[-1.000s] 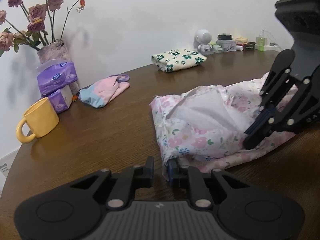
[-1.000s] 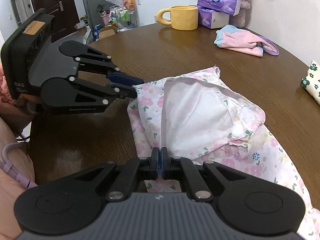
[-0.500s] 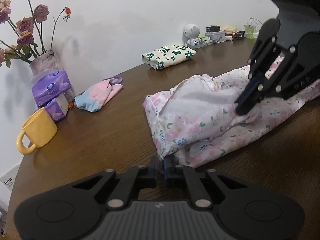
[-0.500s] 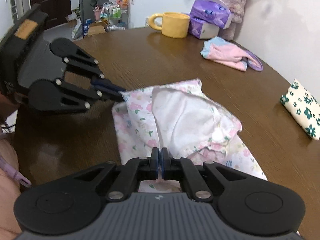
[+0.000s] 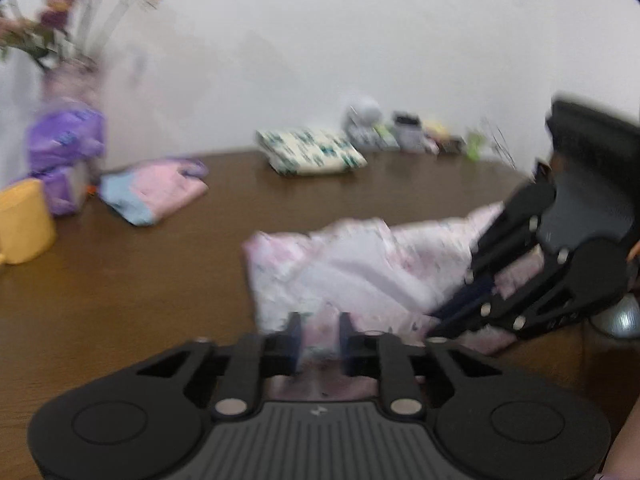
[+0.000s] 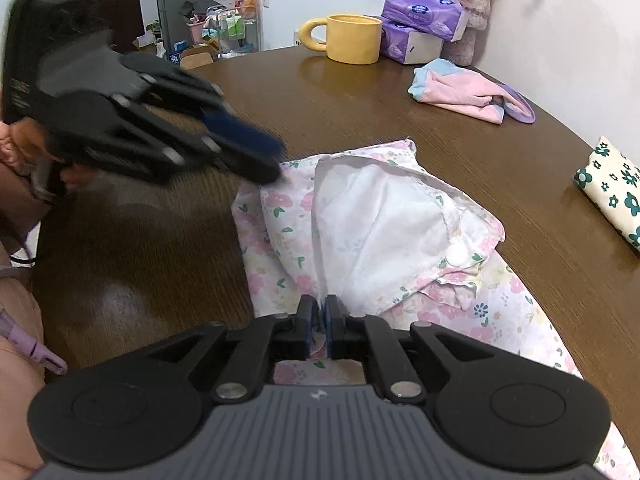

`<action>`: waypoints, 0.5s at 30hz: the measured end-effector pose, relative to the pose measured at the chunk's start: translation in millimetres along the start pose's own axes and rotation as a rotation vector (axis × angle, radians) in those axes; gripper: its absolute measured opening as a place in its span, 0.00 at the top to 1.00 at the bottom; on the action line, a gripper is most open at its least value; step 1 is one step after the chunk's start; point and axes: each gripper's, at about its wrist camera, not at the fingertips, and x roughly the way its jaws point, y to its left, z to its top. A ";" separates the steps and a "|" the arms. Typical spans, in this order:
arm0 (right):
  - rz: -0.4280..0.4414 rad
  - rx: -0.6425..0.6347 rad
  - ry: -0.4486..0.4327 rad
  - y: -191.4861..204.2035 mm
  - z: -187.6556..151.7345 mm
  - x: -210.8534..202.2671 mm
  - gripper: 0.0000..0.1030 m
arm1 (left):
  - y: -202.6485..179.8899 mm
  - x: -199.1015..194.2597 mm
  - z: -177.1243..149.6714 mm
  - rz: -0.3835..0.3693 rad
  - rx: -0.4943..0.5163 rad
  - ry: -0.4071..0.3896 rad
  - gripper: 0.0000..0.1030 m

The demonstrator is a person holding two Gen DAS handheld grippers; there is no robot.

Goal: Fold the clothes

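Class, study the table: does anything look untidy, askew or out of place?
Yes. The floral garment in the middle lies bunched, its white lining turned outward, unlike the neatly folded cloth near the wall. The pink and blue cloth beside the tissue packs is also rumpled.

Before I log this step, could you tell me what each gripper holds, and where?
Right gripper pinches the floral garment by its near folded edge, jaws opening. Left gripper, jaws opening too, holds nothing; cloth lies loose between them.
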 end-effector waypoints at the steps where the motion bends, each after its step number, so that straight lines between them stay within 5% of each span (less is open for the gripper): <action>1: 0.009 0.002 -0.006 0.4 -0.2 -3.5 0.92 | -3.3 6.4 -0.5 -0.004 0.015 0.023 0.90; 3: 0.025 0.011 -0.033 -1.3 1.0 -14.2 0.83 | -9.0 15.5 -2.5 0.008 0.047 0.057 0.91; 5: 0.005 0.014 -0.076 -4.8 4.8 -28.5 0.59 | -11.4 18.3 -3.7 0.010 0.056 0.064 0.91; 11: -0.079 -0.033 -0.102 -21.2 25.1 -30.2 0.54 | -14.2 19.9 -6.0 0.024 0.068 0.071 0.92; 15: -0.049 -0.108 -0.066 -26.2 32.9 -6.2 0.32 | -15.6 20.8 -4.8 0.032 0.074 0.072 0.92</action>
